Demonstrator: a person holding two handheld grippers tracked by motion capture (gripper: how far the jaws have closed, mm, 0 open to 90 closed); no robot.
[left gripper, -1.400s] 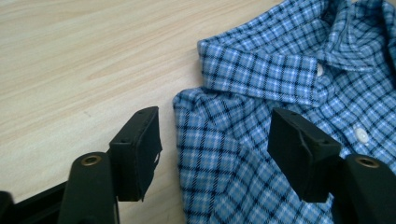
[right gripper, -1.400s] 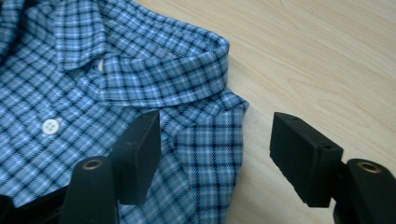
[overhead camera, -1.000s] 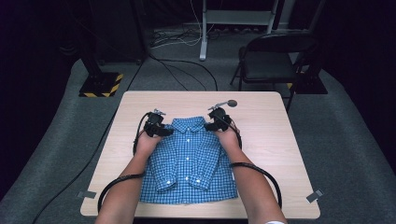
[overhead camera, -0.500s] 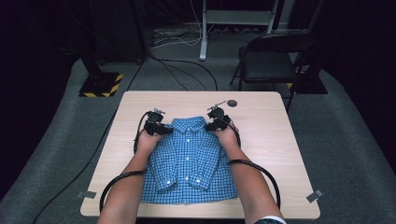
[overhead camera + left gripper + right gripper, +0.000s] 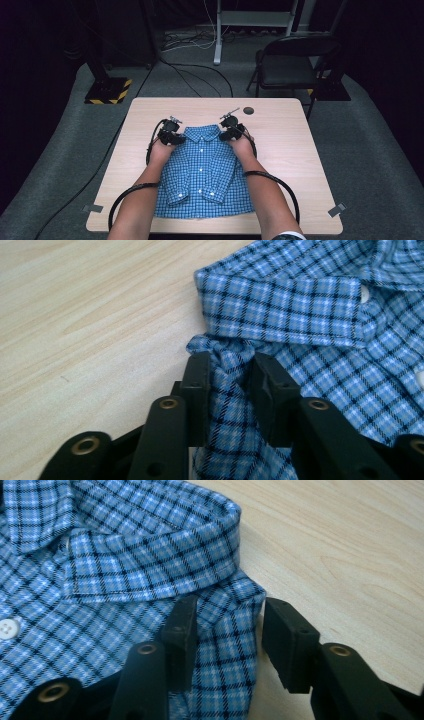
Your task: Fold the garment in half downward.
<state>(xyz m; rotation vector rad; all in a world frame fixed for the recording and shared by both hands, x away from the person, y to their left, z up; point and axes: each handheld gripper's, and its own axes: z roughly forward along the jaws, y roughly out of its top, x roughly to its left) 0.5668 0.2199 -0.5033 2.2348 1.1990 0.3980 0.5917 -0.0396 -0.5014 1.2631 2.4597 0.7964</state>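
Item: shirt, woven cotton-like cloth, blue, white and black check, small white buttons, soft folded collar; lies flat, front up, sleeves folded in, on the pale wood-grain counter. Left claw: matte black jaws clamped tight on a bunched fold of the shirt's shoulder beside the collar. Right claw: jaws parted, spread around the other shoulder edge, one jaw on the cloth, the other beside it. No legible writing.

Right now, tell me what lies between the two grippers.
In the high view, the shirt's collar lies between the left gripper and right gripper.
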